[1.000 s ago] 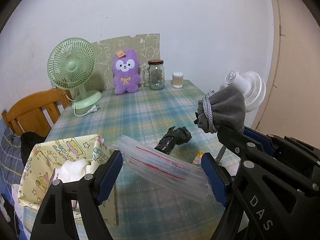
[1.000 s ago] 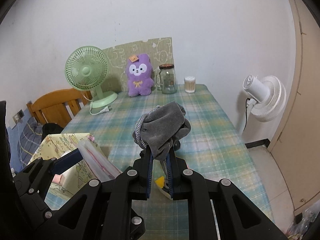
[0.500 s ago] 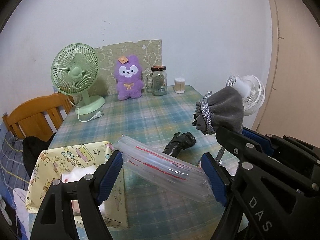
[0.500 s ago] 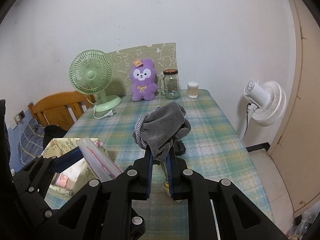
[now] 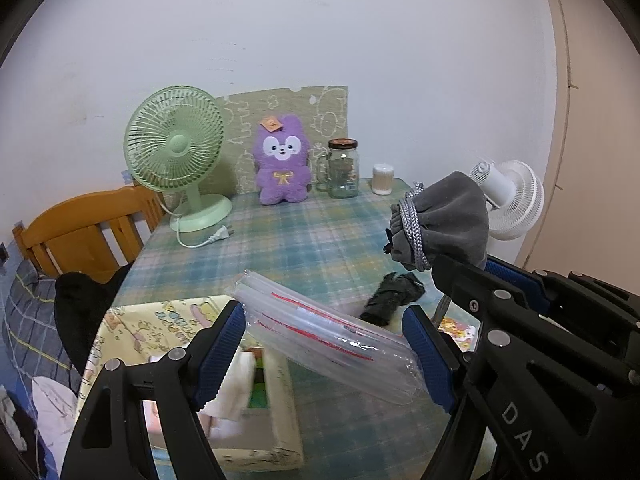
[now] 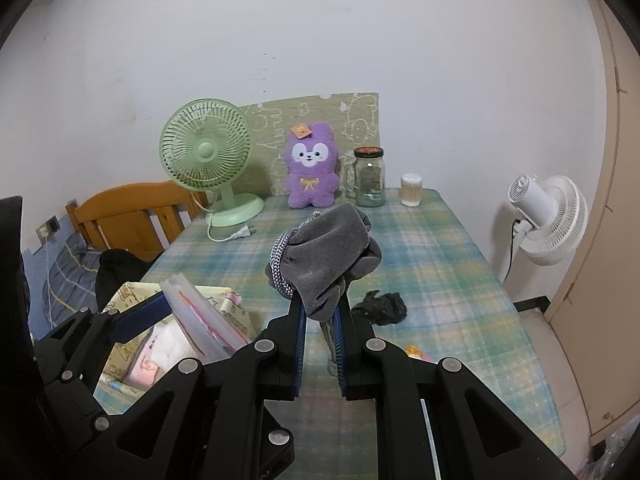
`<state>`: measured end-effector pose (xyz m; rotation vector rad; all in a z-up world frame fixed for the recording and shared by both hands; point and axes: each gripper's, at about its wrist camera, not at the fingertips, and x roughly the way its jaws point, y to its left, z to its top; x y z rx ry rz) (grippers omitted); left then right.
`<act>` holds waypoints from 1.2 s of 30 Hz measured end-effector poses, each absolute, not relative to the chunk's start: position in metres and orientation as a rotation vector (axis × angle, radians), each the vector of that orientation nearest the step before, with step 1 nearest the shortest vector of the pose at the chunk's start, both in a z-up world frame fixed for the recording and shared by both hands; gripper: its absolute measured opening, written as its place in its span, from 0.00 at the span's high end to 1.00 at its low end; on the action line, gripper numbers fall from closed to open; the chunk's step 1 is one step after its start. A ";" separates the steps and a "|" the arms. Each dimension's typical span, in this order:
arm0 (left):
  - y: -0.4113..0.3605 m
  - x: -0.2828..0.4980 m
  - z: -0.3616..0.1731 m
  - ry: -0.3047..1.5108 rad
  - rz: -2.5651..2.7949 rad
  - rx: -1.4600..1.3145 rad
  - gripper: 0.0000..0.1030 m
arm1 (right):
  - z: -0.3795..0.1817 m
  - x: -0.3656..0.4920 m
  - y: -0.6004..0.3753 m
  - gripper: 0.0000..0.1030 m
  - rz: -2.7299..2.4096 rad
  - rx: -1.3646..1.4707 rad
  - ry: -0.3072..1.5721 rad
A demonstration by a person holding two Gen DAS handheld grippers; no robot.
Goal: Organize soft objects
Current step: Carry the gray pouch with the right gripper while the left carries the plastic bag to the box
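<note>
My left gripper [image 5: 326, 344] is shut on a pack of clear zip bags with red seals [image 5: 316, 324], which spans slantwise between the blue pads, above the right edge of a yellow cartoon-print box [image 5: 132, 328] holding white and pink soft things. My right gripper [image 6: 320, 312] is shut on a grey drawstring pouch [image 6: 324, 248], which bulges above the fingers; the pouch [image 5: 444, 220] also shows in the left wrist view. A crumpled black cloth [image 6: 380, 306] lies on the plaid table beyond both grippers. A purple plush [image 5: 282, 160] sits at the far edge.
At the back stand a green desk fan [image 5: 176, 148] with a loose plug, a glass jar [image 5: 343, 168] and a cotton-swab tub [image 5: 383, 179]. A wooden chair [image 5: 80, 224] is left of the table, a white floor fan [image 6: 548, 220] right. A small yellow packet [image 6: 416, 352] lies near.
Both grippers have drawn back and slightly up from the table with their loads still held. The yellow box now lies more under the left gripper, its contents showing.
</note>
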<state>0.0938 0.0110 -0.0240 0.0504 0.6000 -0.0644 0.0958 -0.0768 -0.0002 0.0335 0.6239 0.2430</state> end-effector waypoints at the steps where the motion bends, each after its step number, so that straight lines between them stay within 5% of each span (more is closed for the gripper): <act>1: 0.014 0.094 -0.024 0.599 -0.060 0.051 0.21 | 0.000 0.097 -0.074 0.85 0.247 0.034 0.625; 36: 0.115 0.094 -0.052 0.685 0.066 0.061 0.20 | -0.034 0.113 0.038 0.85 0.443 -0.038 0.723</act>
